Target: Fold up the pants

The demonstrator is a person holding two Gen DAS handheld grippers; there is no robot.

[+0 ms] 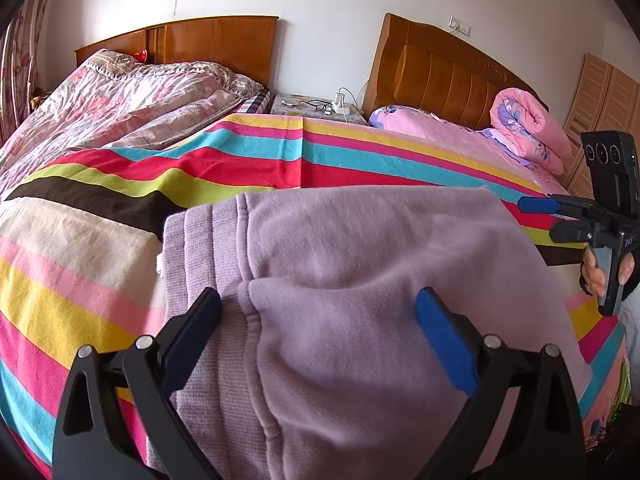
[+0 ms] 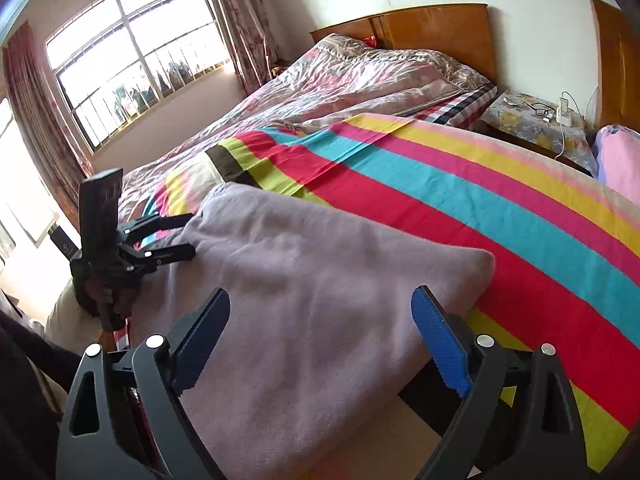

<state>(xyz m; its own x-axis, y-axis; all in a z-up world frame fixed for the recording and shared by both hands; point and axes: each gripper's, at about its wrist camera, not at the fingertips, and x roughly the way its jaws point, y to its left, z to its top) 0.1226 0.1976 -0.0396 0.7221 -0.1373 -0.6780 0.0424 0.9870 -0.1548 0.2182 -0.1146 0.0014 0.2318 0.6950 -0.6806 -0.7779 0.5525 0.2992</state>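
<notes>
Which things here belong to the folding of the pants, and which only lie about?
For the job:
- lilac fleece pants, folded on the bed
- striped multicoloured bedsheet under them
- left hand-held gripper, open
- right hand-held gripper, open

Only lying about:
- rolled pink flowered quilt
- black-framed glasses on the nightstand
- white charger
- crumpled pink floral duvet

Domestic bedroom, private home. Furnishings: two beds side by side, each with a wooden headboard (image 1: 216, 46); striped multicolour bedsheet (image 1: 248, 152); crumpled floral quilt (image 1: 120, 96); rolled pink quilt (image 1: 528, 128); pink pillow (image 1: 404, 122); bedside table (image 2: 536, 124) between the beds carrying eyeglasses (image 2: 540, 109) and a charger with cable. Fixtures: large barred window (image 2: 132, 56) with patterned red curtains (image 2: 36, 120), wall socket (image 1: 459, 24), louvred wardrobe doors (image 1: 604, 96), plain white walls.
</notes>
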